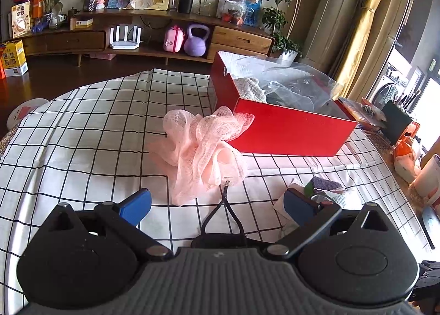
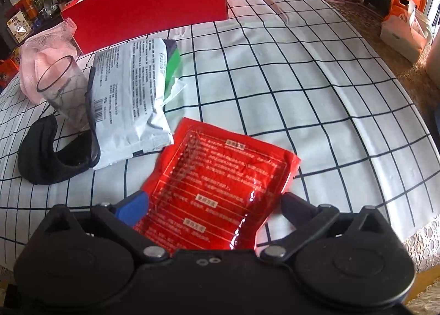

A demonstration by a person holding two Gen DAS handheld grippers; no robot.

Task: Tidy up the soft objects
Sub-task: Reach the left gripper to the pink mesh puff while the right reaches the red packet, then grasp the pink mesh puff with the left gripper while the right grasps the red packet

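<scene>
Left wrist view: left gripper [image 1: 217, 205] jaws spread wide, nothing between them, low over the checked tablecloth [image 1: 82, 128]. Pink mesh cloth [image 1: 200, 147] lies crumpled at frame centre, its upper edge touching the front wall of the red box [image 1: 288, 133], which sits right of centre and holds a fluffy white item [image 1: 250, 88] and clear plastic wrap [image 1: 297, 81]. Small pile of packets [image 1: 324, 187] pokes out behind the right finger, lower right. Wooden sideboard [image 1: 137, 37] with a purple kettlebell [image 1: 195, 40] across the top. Right wrist view: right gripper [image 2: 214, 205] jaws apart, red packet [image 2: 220, 188] lying flat between them at lower centre; whether the fingers touch it, cannot tell. White printed packet [image 2: 129, 100] just above left, overlapping the red packet's upper corner. Clear cup [image 2: 64, 89] and black fabric piece [image 2: 52, 155] at left, pink mesh cloth [image 2: 41, 59] behind the cup, red box [image 2: 148, 4] at top. Tissue box [image 2: 404, 29] upper right.
</scene>
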